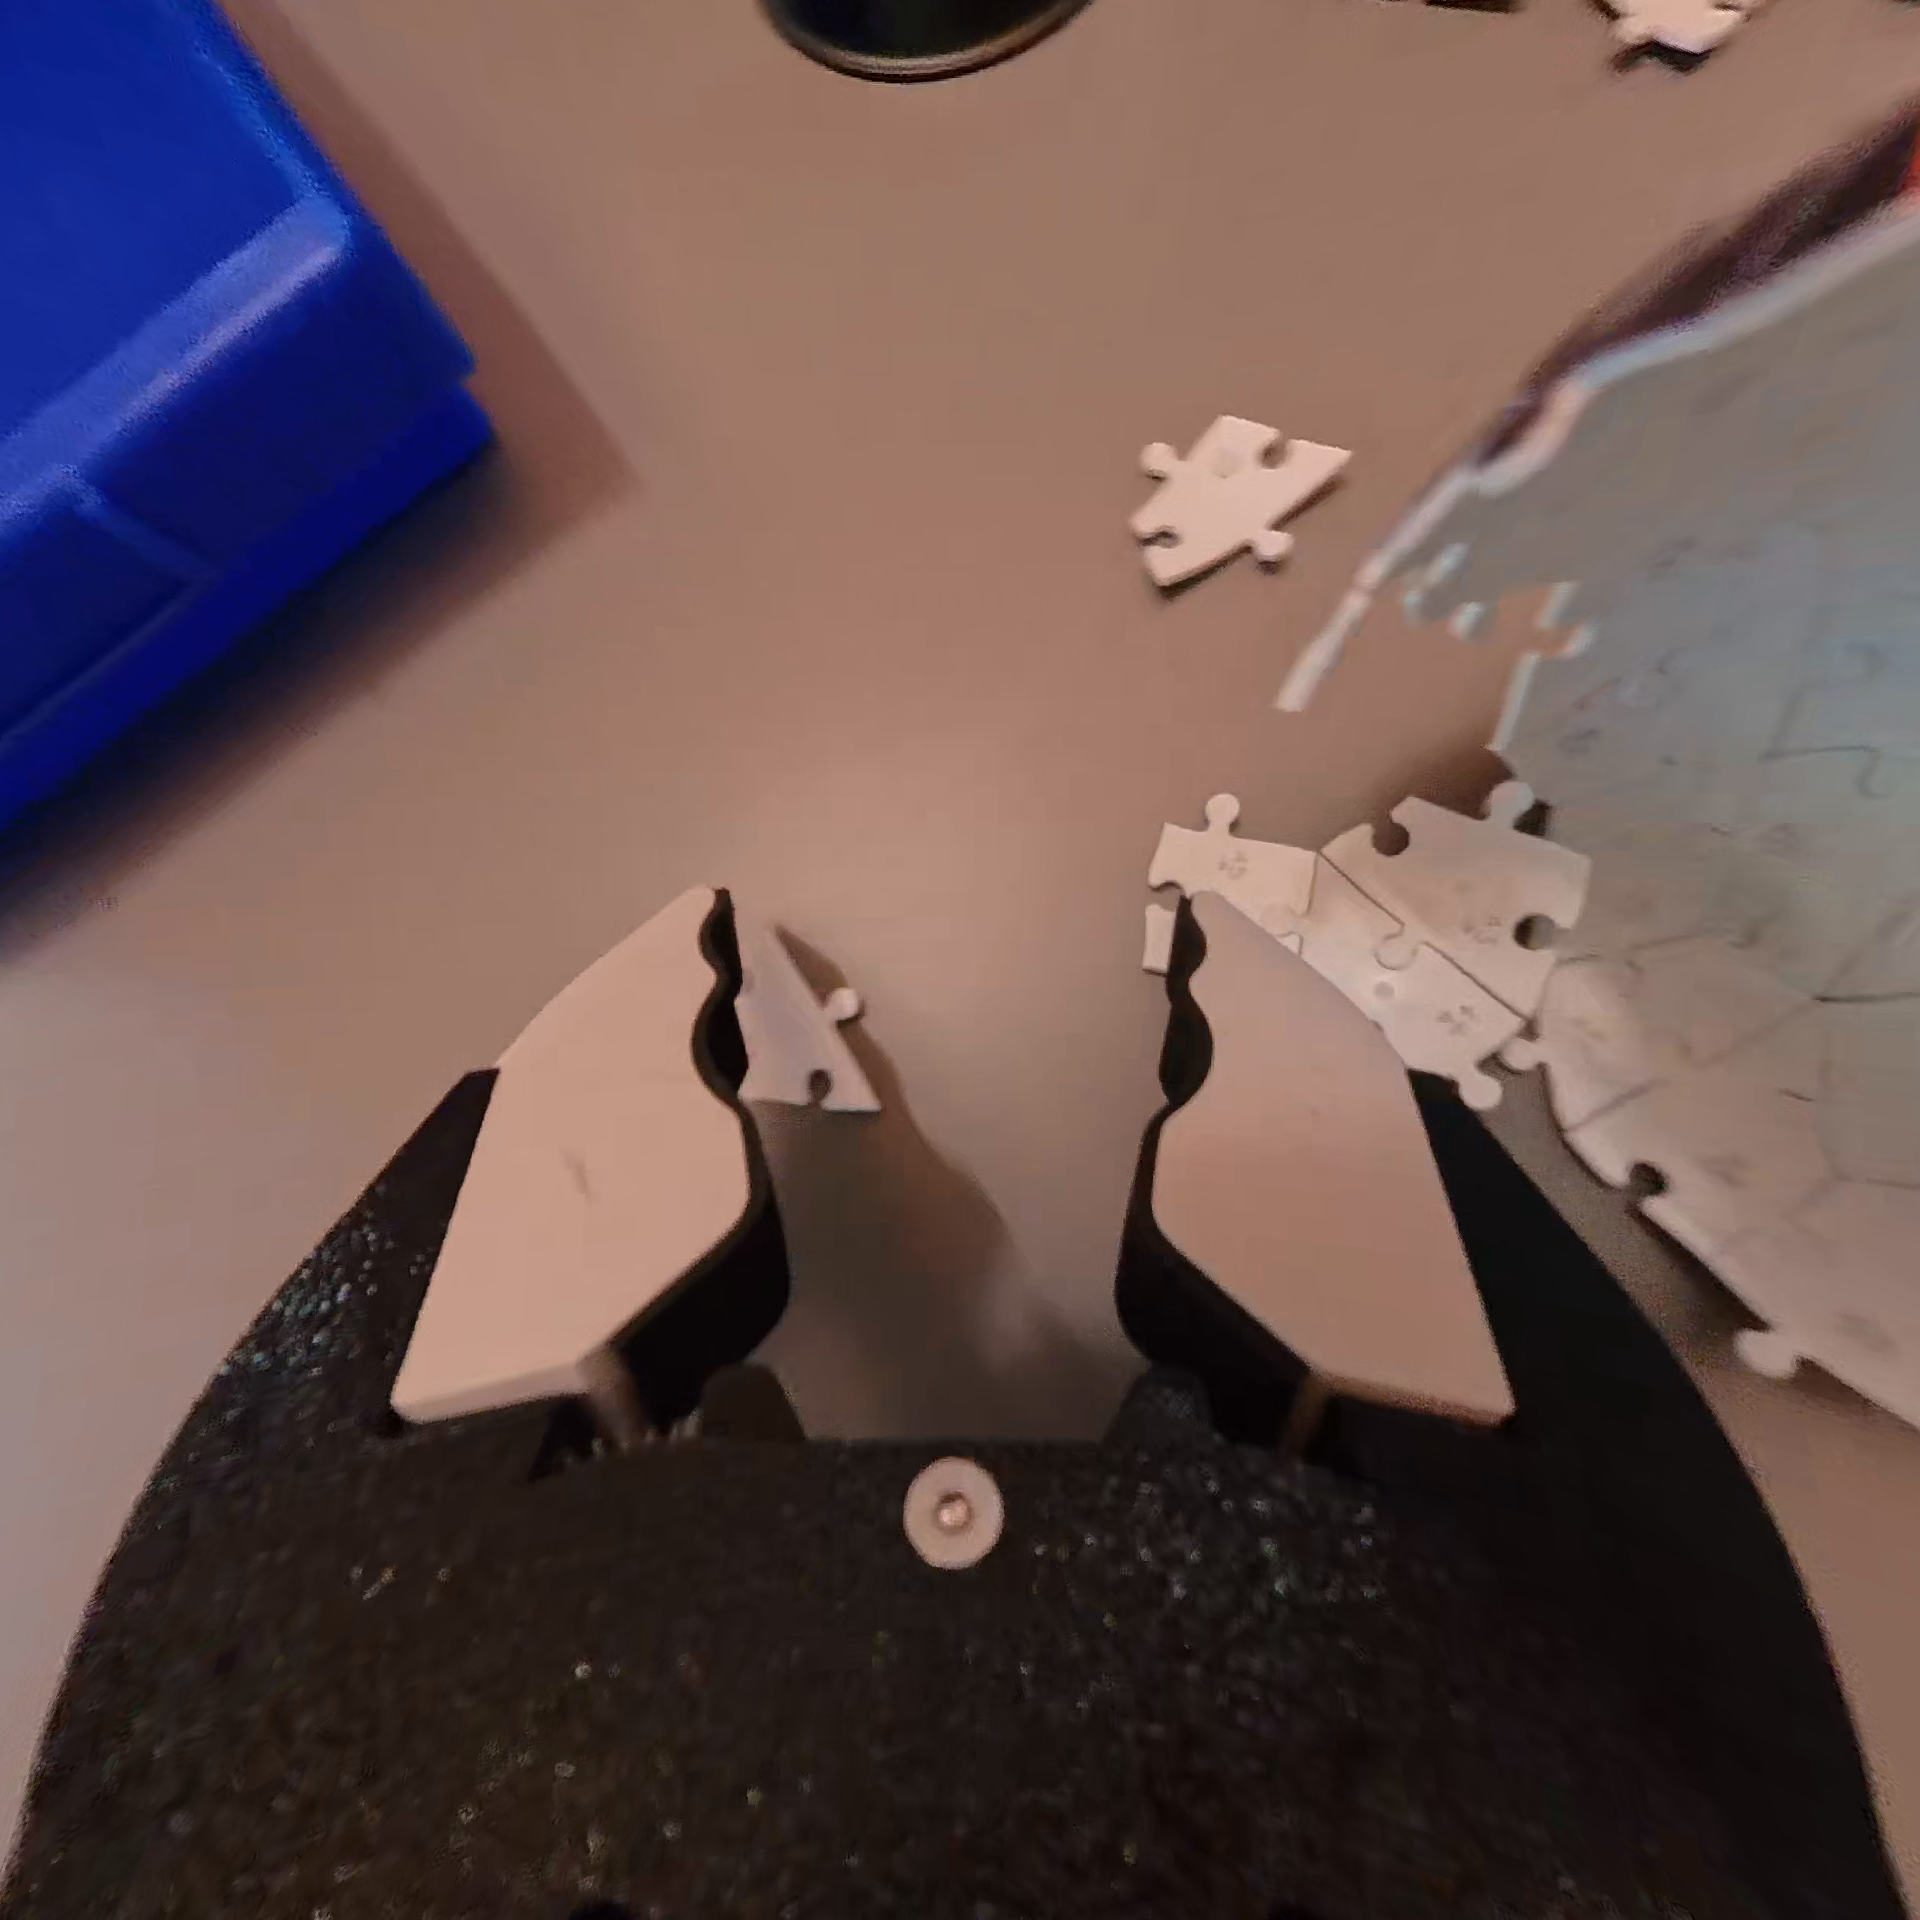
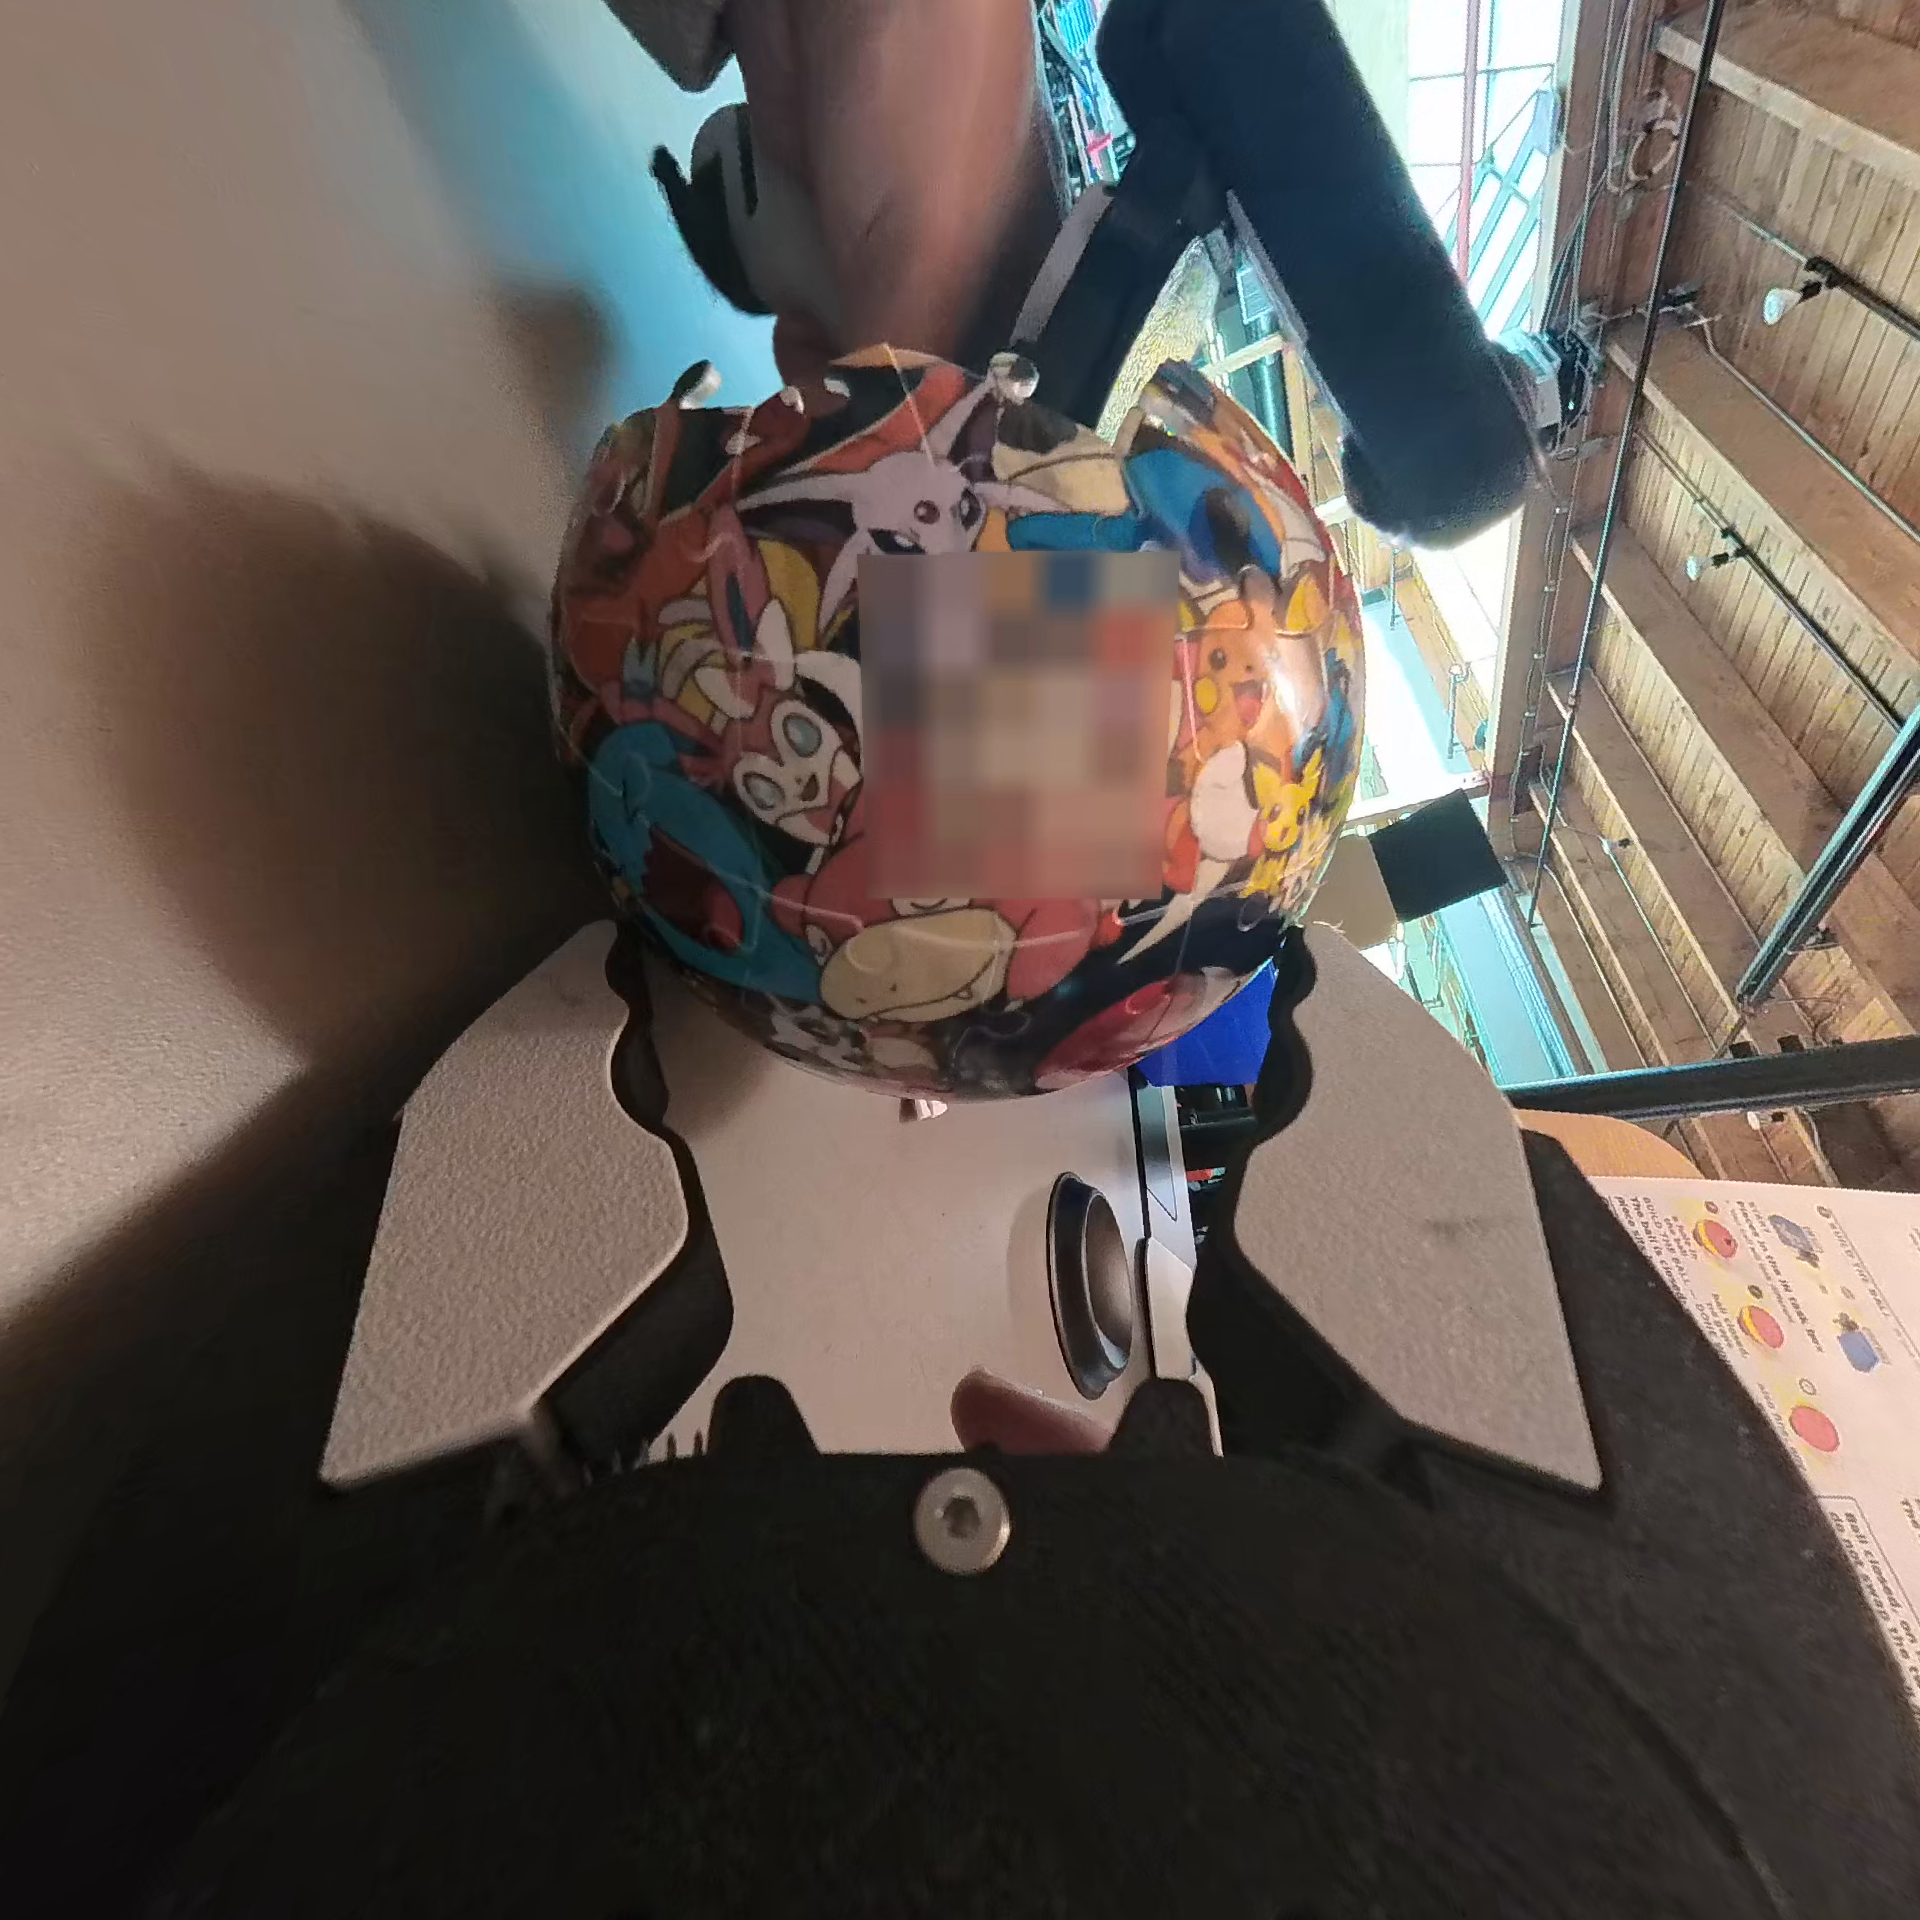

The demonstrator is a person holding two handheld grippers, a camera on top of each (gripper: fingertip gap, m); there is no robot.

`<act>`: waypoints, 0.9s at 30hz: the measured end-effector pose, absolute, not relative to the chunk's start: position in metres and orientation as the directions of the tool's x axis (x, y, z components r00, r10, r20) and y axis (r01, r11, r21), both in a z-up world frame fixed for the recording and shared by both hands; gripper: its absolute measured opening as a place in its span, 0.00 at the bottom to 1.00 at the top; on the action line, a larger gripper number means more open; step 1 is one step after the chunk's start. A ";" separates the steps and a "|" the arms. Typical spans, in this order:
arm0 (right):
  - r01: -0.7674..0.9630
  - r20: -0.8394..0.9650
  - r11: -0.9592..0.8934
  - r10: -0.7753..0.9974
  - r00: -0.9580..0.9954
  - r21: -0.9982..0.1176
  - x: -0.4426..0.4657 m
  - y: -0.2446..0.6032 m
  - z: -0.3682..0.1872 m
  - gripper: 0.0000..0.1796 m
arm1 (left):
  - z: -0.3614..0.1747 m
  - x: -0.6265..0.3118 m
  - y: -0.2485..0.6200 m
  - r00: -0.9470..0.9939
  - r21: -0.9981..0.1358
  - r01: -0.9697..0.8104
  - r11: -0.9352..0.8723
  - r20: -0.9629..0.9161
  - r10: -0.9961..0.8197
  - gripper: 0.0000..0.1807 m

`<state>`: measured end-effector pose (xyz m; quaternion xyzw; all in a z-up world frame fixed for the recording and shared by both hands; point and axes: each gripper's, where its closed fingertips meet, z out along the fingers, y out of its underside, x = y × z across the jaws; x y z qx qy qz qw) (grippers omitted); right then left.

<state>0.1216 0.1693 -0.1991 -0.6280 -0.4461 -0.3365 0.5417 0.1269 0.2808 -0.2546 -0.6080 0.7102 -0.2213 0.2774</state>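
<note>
My left gripper (image 1: 951,909) is open and empty, low over a grey-brown table (image 1: 831,520). A small white puzzle piece (image 1: 805,1029) lies on the table against the inner side of its left finger. A joined cluster of white pieces (image 1: 1382,935) lies by its right fingertip, and one loose piece (image 1: 1236,499) lies farther ahead. My right gripper (image 2: 956,956) is shut on a colourful cartoon-printed puzzle ball (image 2: 727,727), holding its lower part between the fingertips. The ball's open grey inside (image 1: 1714,831) shows at the right of the left wrist view.
A blue plastic bin (image 1: 187,416) stands at the left. A black round object (image 1: 914,31) and another white piece (image 1: 1673,21) lie at the table's far edge. A printed instruction sheet (image 2: 1766,1351) lies to the right. A person's arm (image 2: 914,156) is behind the ball. The loose piece (image 1: 1236,499) sits 8 cm or so from the ends of my left fingers.
</note>
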 end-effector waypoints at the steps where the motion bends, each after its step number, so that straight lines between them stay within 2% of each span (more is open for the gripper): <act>1: 0.925 0.906 -0.016 0.196 0.376 -0.381 0.122 0.169 -0.199 0.63 | -0.253 0.127 0.287 -0.078 -0.658 -0.738 0.150 -0.137 -0.987 0.43; 4: 0.924 0.905 -0.018 0.196 0.378 -0.382 0.122 0.169 -0.199 0.63 | -0.248 0.127 0.293 -0.052 -0.681 -0.722 0.126 -0.128 -0.990 0.43; 8: 0.924 0.905 -0.018 0.195 0.379 -0.383 0.121 0.169 -0.200 0.63 | -0.252 0.122 0.264 -0.183 -0.673 -0.729 0.120 0.023 -0.983 0.45; 13: 0.924 0.904 -0.020 0.198 0.378 -0.382 0.120 0.169 -0.200 0.63 | -0.259 0.121 0.272 -0.170 -0.639 -0.751 0.165 -0.055 -0.984 0.46; 18: 0.921 0.900 -0.022 0.207 0.384 -0.388 0.119 0.170 -0.200 0.62 | -0.258 0.115 0.297 -0.091 -0.638 -0.761 0.122 -0.081 -0.993 0.46; 21: 0.920 0.898 -0.029 0.210 0.387 -0.390 0.120 0.170 -0.201 0.62 | -0.255 0.109 0.303 -0.084 -0.634 -0.764 0.121 -0.088 -0.993 0.42; 27: 0.910 0.886 -0.042 0.213 0.412 -0.413 0.122 0.169 -0.203 0.62 | -0.258 0.103 0.278 -0.237 -0.622 -0.756 0.202 -0.027 -0.971 0.32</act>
